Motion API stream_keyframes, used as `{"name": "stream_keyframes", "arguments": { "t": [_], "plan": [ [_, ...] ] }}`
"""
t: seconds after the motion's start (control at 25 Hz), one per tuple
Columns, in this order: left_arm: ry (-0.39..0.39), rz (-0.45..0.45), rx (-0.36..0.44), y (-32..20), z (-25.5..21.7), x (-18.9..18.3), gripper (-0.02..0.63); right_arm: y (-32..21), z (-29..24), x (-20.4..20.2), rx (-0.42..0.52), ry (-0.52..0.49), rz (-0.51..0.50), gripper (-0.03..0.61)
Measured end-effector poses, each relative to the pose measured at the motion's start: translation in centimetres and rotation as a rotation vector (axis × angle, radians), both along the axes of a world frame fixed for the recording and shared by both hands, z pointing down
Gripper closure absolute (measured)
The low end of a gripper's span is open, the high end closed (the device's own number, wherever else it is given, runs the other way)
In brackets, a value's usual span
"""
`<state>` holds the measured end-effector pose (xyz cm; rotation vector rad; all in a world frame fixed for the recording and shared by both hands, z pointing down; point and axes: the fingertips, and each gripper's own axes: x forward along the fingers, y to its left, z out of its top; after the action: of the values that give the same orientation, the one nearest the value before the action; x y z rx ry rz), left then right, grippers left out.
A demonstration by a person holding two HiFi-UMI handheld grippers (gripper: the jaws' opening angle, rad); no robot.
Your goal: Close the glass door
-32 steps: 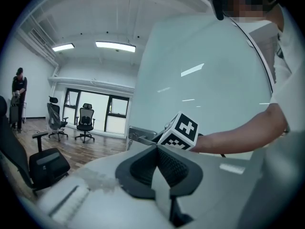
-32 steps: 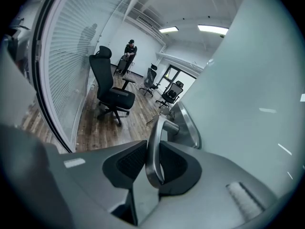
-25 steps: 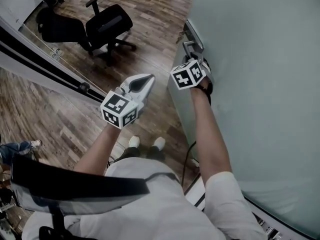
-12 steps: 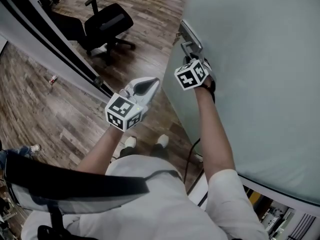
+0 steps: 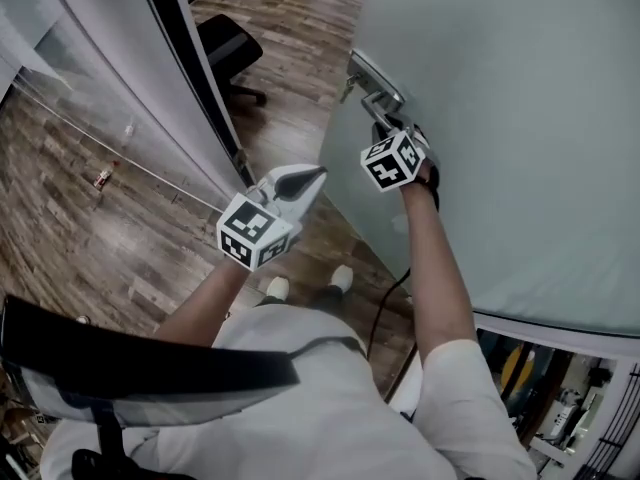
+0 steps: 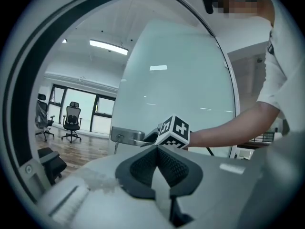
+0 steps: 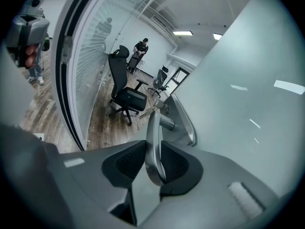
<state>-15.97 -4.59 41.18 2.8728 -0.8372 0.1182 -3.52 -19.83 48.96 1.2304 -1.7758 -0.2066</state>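
Glass door (image 5: 500,118) is standing frosted and pale at my right, its free edge reaching out over the wooden floor (image 5: 290,38) and facing the black-framed glass partition (image 5: 185,78) at my left. I am holding my right gripper (image 5: 386,128) up at that edge, where its fingers (image 7: 178,163) are pinching the metal lever handle (image 7: 153,137) from both sides. The jaws have just been easing a little wider, yet the lever is sitting between the pads and both are touching it. The lever is running from the pads up toward the steel lock plate (image 7: 188,123) fixed on the door.

I am carrying my left gripper (image 5: 313,176) free in front of me, lower than the right one and to its left, apart from the door. Its fingers (image 6: 143,165) are pressing together on nothing. In the left gripper view the right gripper's marker cube is showing beside the lock plate. A black office chair (image 5: 228,43) is standing on the floor just beside the partition's frame.
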Motion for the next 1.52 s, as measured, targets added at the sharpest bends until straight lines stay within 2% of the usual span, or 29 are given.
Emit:
{"name": "stream_keyframes", "arguments": {
  "t": [0.44, 0.8, 1.12, 1.32, 1.52],
  "plan": [
    [0.025, 0.085, 0.006, 2.5, -0.7, -4.4, 0.613, 5.1, -0.2, -4.7, 0.022, 0.005, -0.001, 0.462],
    [0.035, 0.075, -0.023, 3.6, 0.0, -4.9, 0.614, 7.8, -0.1, -6.6, 0.014, 0.011, -0.055, 0.466],
    [0.017, 0.006, -0.038, 6.2, 1.1, -5.3, 0.614, 9.4, 0.2, -7.8, 0.023, 0.014, -0.116, 0.471],
    [-0.002, -0.072, -0.033, 8.5, 0.6, -5.3, 0.614, 10.0, 0.2, -7.6, 0.015, 0.017, -0.137, 0.476],
    [-0.022, -0.144, -0.028, 11.5, 0.7, -6.8, 0.614, 11.0, 0.2, -8.7, 0.033, 0.021, -0.162, 0.479]
  ]
}}
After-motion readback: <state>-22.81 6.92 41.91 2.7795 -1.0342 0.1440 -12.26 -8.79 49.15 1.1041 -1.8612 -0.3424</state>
